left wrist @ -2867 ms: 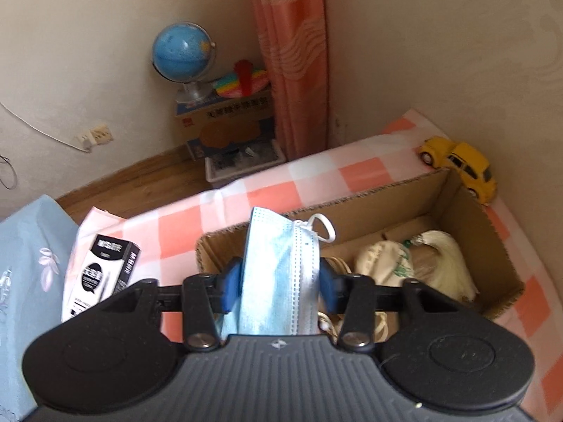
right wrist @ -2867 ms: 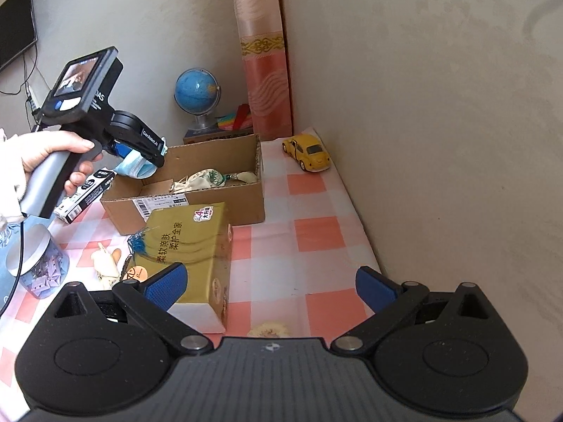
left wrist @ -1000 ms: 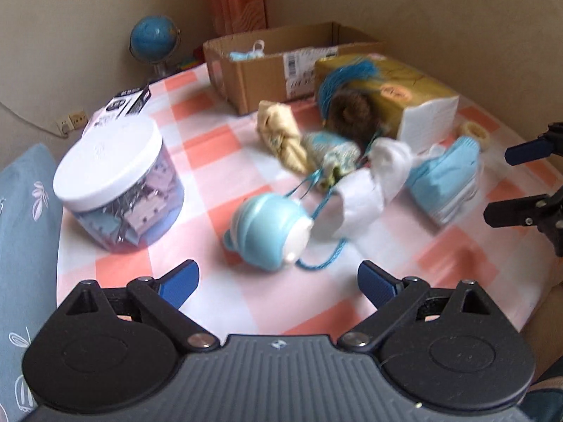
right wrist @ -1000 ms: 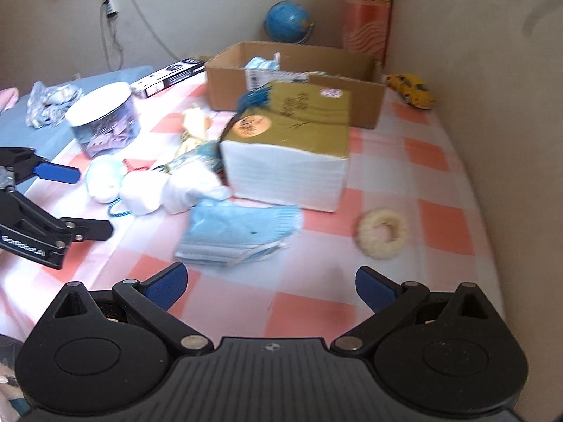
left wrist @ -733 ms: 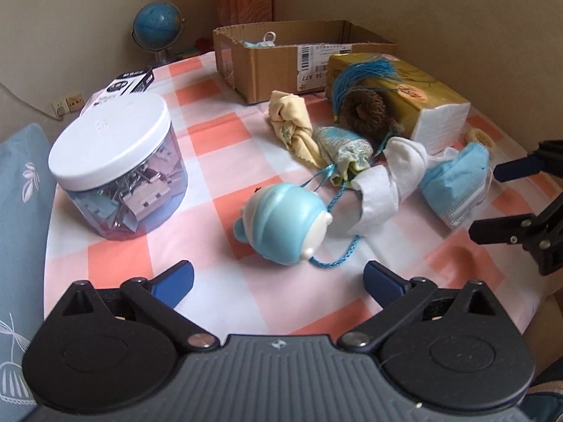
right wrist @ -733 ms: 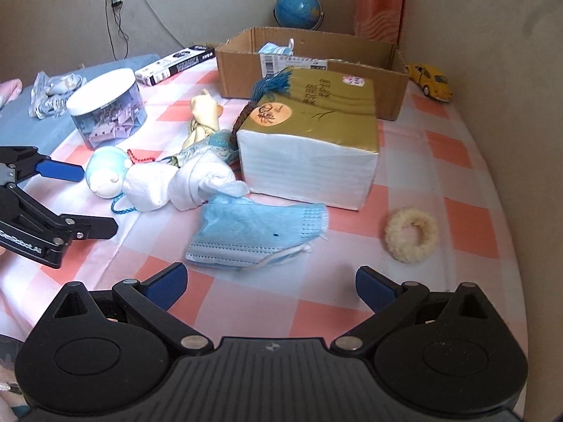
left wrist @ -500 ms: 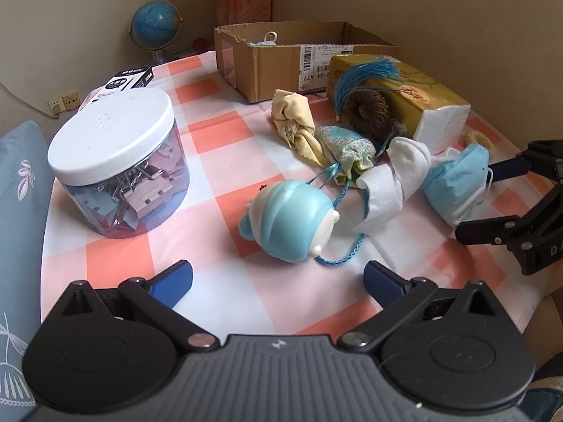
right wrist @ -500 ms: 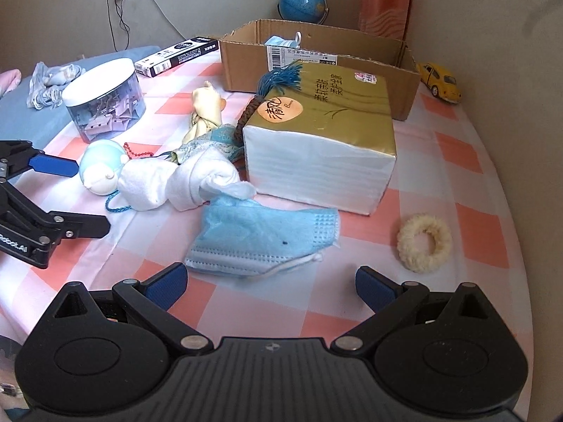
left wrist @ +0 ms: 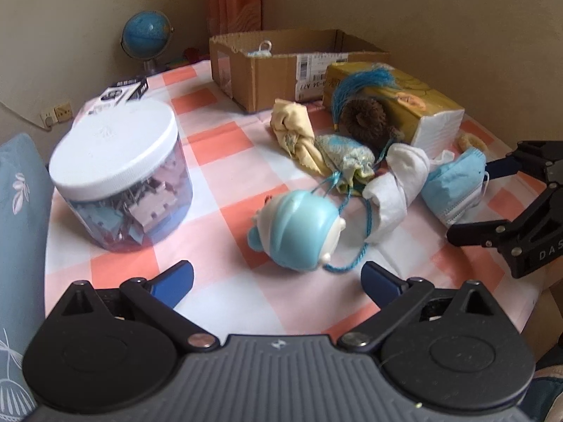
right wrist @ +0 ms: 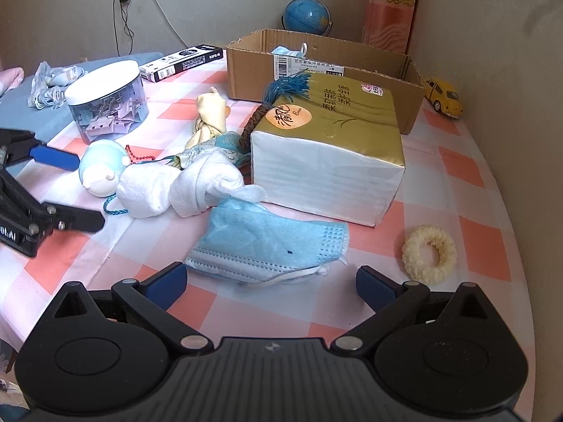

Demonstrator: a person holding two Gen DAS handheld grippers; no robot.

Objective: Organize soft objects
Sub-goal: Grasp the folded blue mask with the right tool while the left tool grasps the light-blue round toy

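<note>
My left gripper (left wrist: 278,277) is open and empty, just short of a round blue-and-white toy (left wrist: 299,234). My right gripper (right wrist: 269,283) is open and empty, right in front of a blue face mask (right wrist: 267,242) lying flat on the checked cloth. Behind the mask lie a knotted white cloth (right wrist: 183,186), a patterned pouch (left wrist: 346,158), a yellow cloth (left wrist: 293,130) and a cream hair ring (right wrist: 429,253). A cardboard box (right wrist: 316,66) at the back holds another blue mask (right wrist: 285,51).
A gold tissue pack (right wrist: 334,147) with a blue tassel sits mid-table. A clear jar of clips (left wrist: 121,176) stands at the left. A black carton (right wrist: 183,61), a globe (right wrist: 306,16) and a yellow toy car (right wrist: 445,98) are at the back. The wall is close on the right.
The mask that my left gripper held now lies in the box, and that gripper is open over the front of the table. Both grippers have crept closer to the items.
</note>
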